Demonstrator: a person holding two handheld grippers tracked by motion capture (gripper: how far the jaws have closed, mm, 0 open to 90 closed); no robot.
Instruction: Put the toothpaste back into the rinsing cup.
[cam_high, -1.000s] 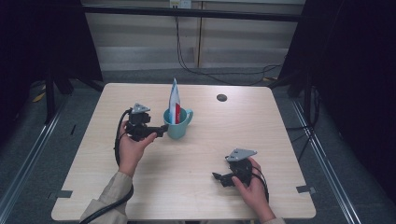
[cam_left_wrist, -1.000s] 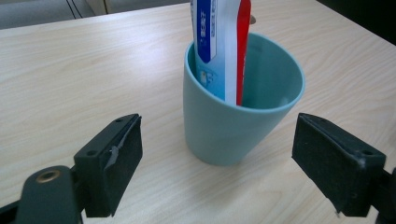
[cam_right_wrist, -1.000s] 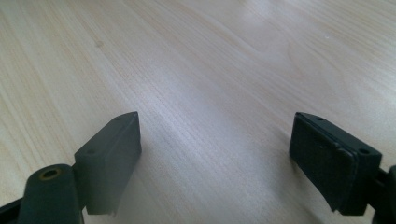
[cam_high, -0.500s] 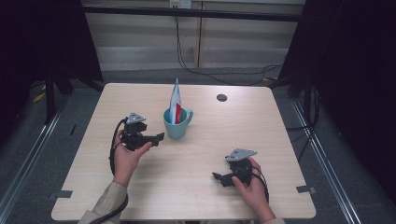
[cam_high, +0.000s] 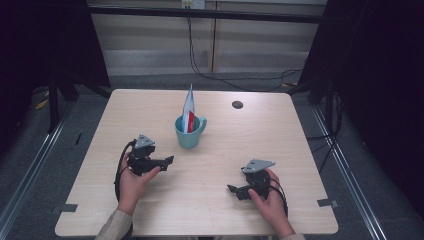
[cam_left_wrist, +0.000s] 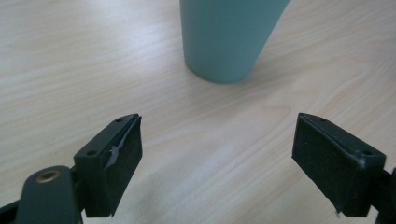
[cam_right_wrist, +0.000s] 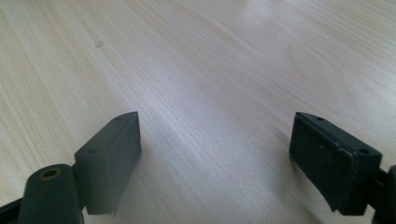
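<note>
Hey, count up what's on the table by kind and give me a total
Teal mug: 1
Red, white and blue packet standing in the mug: 1
Handheld grippers, left gripper and right gripper: 2
Dark round spot on the table top: 1
Total: 5

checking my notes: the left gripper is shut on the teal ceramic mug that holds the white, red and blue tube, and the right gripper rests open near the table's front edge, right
Not quite. The left gripper is open and empty; the left gripper view shows its jaws spread wide, short of the teal ceramic mug. The rest holds: the mug holds the white, red and blue tube, and the right gripper is open near the front edge.
</note>
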